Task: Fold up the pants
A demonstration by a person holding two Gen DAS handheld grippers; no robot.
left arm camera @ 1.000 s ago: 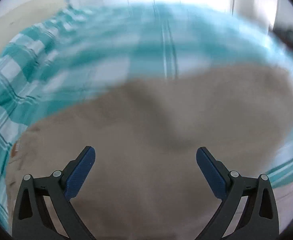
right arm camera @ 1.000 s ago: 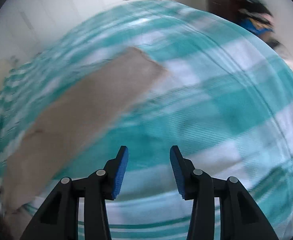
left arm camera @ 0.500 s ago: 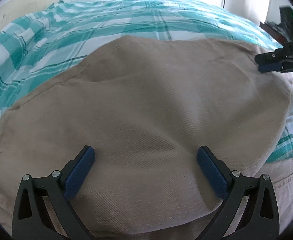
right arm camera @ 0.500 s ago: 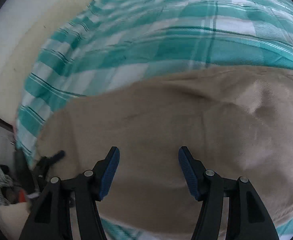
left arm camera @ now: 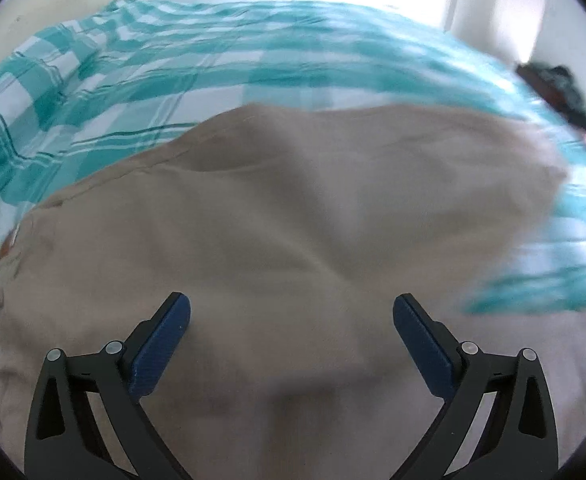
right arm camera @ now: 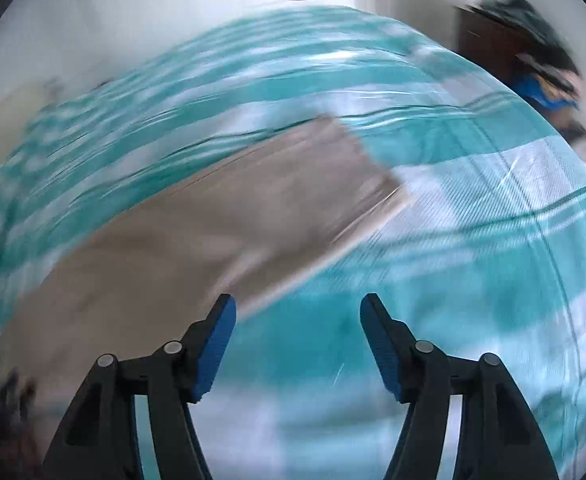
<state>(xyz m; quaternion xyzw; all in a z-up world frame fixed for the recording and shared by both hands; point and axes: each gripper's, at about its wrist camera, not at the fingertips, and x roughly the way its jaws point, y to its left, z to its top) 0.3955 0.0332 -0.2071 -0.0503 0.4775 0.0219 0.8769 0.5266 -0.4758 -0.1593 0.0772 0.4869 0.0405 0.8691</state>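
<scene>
the left wrist view is looking down close over the khaki pants [left arm camera: 293, 220]; the right is looking across them [right arm camera: 213, 232] onto teal checked bedding [right arm camera: 473, 220], both sharing these.

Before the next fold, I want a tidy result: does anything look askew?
The tan pants lie rumpled on the teal plaid bedspread, with a raised crease across the middle. Both views are motion-blurred, so finer flaws cannot be judged.

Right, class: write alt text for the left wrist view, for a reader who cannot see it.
Tan pants lie spread on a teal-and-white checked bedspread, filling most of the frame. The left gripper sits above them with its blue-padded jaws wide open and holding nothing. The right side of the picture is motion-blurred.
</scene>
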